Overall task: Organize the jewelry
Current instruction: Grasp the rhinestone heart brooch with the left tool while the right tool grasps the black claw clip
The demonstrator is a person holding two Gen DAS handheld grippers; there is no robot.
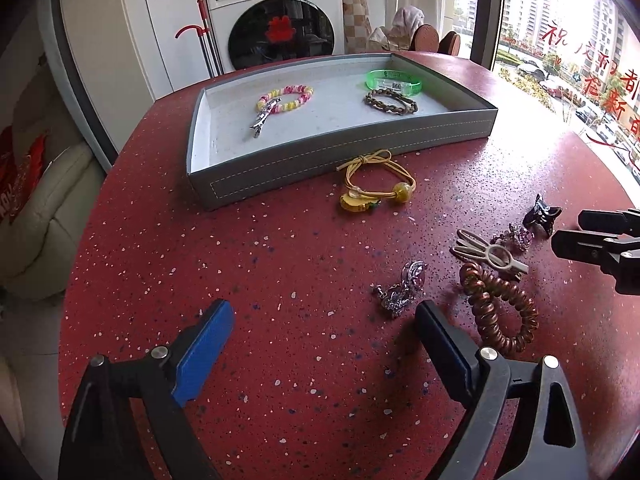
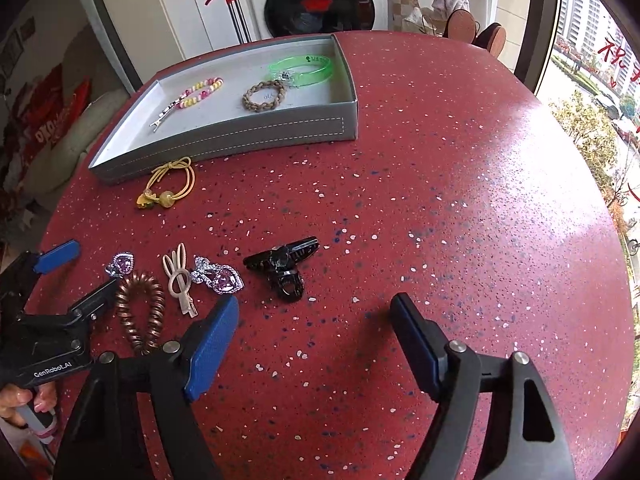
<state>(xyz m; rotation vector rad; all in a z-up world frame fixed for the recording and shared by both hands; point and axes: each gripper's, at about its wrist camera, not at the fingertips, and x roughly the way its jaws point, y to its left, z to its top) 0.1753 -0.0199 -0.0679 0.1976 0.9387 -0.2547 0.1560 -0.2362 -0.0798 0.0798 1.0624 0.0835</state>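
Left to right across the red speckled table [image 2: 440, 160]. Far left, at the back: a grey tray [image 2: 240, 140] already holding four pieces, namely a silver clip [image 2: 164, 114] touching a pink-and-yellow bead bracelet [image 2: 202, 90], then a braided brown band [image 2: 264, 96], then a green bangle [image 2: 302, 68] at the tray's right end. Just in front of the tray wall, on the table: a yellow hair tie [image 2: 170, 184] with a bead and charm, not yet stowed.

Nearer the viewer, a loose row remains: a purple heart earring [image 2: 122, 264], a copper spiral hair tie [image 2: 140, 312], a beige rabbit-shaped clip [image 2: 180, 280], a second purple heart earring [image 2: 222, 276], and, a little apart to the right, a black claw clip [image 2: 284, 266].

The left claw [image 1: 324, 320] is spread wide and holds nothing; it hangs over bare table, with its right finger close beside the earring and the spiral tie. The right claw [image 2: 316, 316] is likewise spread and empty, just short of the black clip.

Progress, as judged: four pieces are stowed and six are left on the table, so somewhat under half is done. The spiral tie and the black clip look the likeliest next picks.
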